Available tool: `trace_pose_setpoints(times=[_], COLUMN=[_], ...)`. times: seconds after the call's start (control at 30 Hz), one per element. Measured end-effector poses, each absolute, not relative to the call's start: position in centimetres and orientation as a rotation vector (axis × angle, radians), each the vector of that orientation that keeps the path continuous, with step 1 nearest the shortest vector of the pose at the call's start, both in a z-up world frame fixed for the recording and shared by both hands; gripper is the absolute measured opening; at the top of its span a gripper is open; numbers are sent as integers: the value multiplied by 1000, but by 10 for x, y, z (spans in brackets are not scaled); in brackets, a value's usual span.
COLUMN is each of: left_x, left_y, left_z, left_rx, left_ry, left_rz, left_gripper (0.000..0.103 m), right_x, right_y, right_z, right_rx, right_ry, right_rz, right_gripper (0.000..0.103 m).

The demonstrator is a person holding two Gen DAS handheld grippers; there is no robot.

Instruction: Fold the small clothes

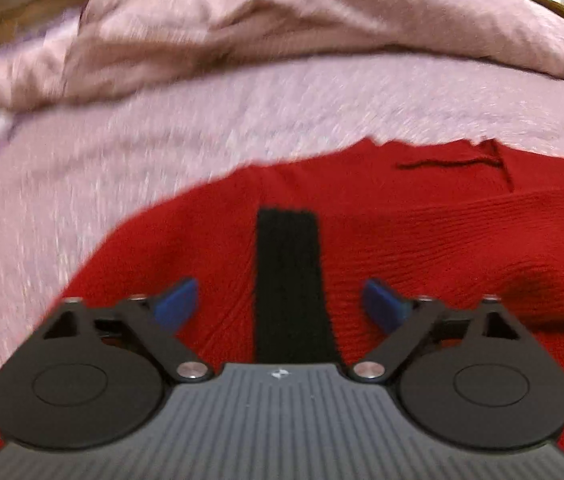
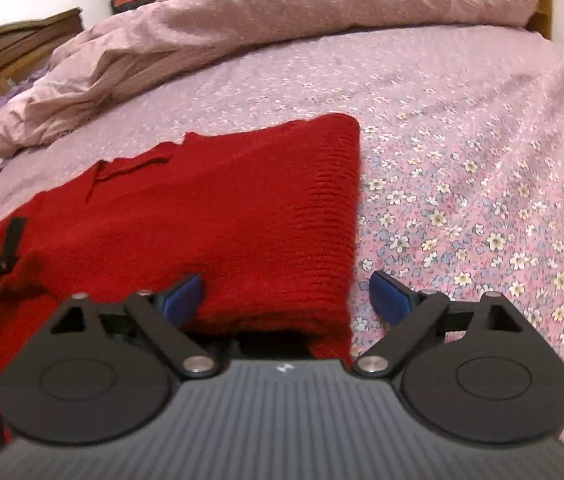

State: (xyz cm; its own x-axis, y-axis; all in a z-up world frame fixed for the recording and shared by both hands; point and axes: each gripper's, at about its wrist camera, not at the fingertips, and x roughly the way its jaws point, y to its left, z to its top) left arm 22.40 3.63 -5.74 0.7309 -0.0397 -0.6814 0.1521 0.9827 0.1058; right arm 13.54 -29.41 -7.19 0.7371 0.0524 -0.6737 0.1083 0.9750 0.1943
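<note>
Red sweater on the bed, both grippers over it, jaws apart.

The red sweater (image 2: 217, 216) fills the lower left of the right wrist view, on the flowered bedsheet (image 2: 462, 152). The right gripper (image 2: 286, 296) straddles its right edge; the left gripper (image 1: 279, 304) hangs above a black strip (image 1: 288, 280), both holding nothing.

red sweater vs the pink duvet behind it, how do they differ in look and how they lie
The red sweater is a ribbed knit lying flat with a neat folded edge; the pink duvet is thin crinkled fabric bunched in a rumpled heap. The sweater lies near, under both open grippers, left and right; the duvet sits at the far side. Both rest on the floral bedsheet.
</note>
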Motion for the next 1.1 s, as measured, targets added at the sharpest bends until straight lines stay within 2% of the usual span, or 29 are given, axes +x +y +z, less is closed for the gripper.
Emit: trace_pose_setpoints(times=[0.07, 0.13, 0.43, 0.5, 0.57, 0.6, 0.87, 1.03, 1.1], left_x=[221, 224, 256, 255, 251, 248, 254, 284, 288], left_y=[29, 25, 37, 39, 38, 38, 35, 35, 35], left_z=[-57, -59, -64, -62, -56, -53, -17, -44, -56], left_rx=[193, 174, 45, 29, 45, 34, 55, 114, 141], left_ry=[706, 708, 727, 720, 701, 691, 566, 664, 684], left_rz=[-130, -146, -109, -106, -98, -110, -96, -82, -74], left_gripper=[69, 63, 63, 48, 17, 14, 13, 14, 18], right_x=[136, 135, 125, 118, 117, 118, 139, 157, 167], right_y=[-295, -295, -294, -291, -289, -288, -278, -268, -267], right_z=[-72, -72, -64, -55, -47, -44, -46, -60, -74], right_rx=[229, 229, 227, 192, 153, 140, 76, -13, -56], right_ry=[739, 730, 648, 577, 525, 508, 473, 513, 568], right_rz=[-20, -13, -35, -52, -56, -53, -60, -89, -121], right_gripper=[93, 94, 92, 92, 92, 92, 92, 91, 89])
